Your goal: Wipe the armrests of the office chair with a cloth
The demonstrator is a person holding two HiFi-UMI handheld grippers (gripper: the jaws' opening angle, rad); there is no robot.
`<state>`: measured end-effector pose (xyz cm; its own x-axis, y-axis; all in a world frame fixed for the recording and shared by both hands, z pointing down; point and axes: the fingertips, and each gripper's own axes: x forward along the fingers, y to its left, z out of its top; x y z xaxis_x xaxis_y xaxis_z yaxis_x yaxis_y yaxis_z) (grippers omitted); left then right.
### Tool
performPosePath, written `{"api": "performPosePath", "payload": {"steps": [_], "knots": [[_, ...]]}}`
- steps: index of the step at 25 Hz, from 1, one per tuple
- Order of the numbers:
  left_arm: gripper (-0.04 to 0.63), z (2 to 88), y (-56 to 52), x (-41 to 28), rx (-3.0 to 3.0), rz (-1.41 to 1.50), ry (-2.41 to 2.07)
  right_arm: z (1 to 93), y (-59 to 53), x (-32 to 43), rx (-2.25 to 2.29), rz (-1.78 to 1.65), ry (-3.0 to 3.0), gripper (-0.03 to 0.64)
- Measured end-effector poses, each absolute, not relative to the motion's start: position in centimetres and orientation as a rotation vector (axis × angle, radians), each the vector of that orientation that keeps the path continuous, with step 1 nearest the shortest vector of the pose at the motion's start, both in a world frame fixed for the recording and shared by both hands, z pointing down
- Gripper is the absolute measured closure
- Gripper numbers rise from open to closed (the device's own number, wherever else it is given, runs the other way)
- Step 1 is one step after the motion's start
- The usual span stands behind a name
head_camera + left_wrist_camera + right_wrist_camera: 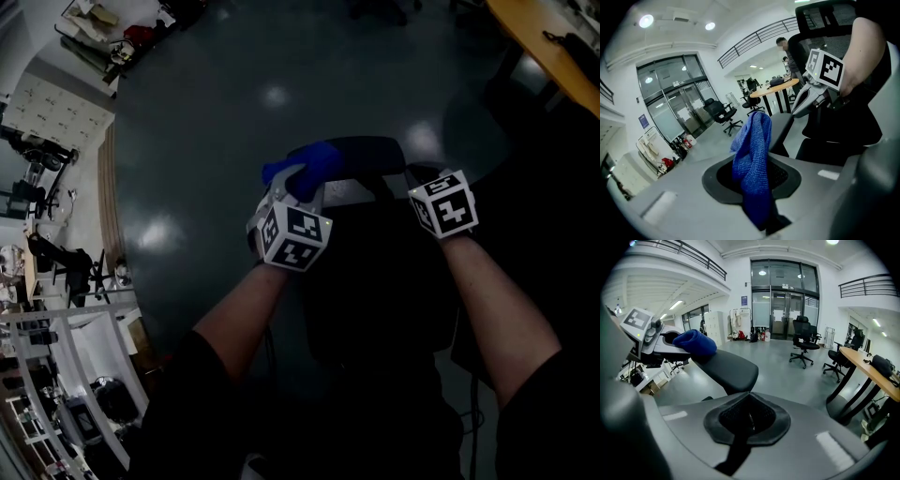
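Clamping blue cloth in left gripper, centre frame; right gripper pinched shut, empty. Only in right gripper view, upper left: cloth lying on armrest.

No word, number or brand could be read anywhere. The blue sign beside the glass doors was too small to make out. The marker cubes bore only black-and-white square patterns.

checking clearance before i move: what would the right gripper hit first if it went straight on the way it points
Most likely the black armrest pad, whose rounded end lies just ahead of the right gripper, which has its jaws shut and empty. Depth is unclear; it might slip past the pad's right edge.
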<state>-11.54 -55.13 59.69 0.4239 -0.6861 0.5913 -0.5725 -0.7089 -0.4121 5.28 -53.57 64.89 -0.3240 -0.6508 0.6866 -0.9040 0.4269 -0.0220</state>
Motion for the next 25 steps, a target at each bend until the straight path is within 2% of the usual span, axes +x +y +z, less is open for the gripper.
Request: {"api": "performPosePath", "payload": {"steps": [4, 14, 25], "knots": [[0.502, 59.4, -54.8, -10.2, -2.552, -1.145, 1.092, 64.7, -53.5, 4.7, 1.333, 0.594, -2.108, 0.615], [0.500, 58.9, -53.2, -0.3, -2.659, -1.065, 0.894, 64.1, -53.8, 5.1, 1.363, 0.630, -2.124, 0.615], [0.499, 58.4, -50.4, 4.9, -2.752, -1.026, 0.720, 63.6, -51.9, 5.3, 1.433, 0.742, -2.161, 0.614]]}}
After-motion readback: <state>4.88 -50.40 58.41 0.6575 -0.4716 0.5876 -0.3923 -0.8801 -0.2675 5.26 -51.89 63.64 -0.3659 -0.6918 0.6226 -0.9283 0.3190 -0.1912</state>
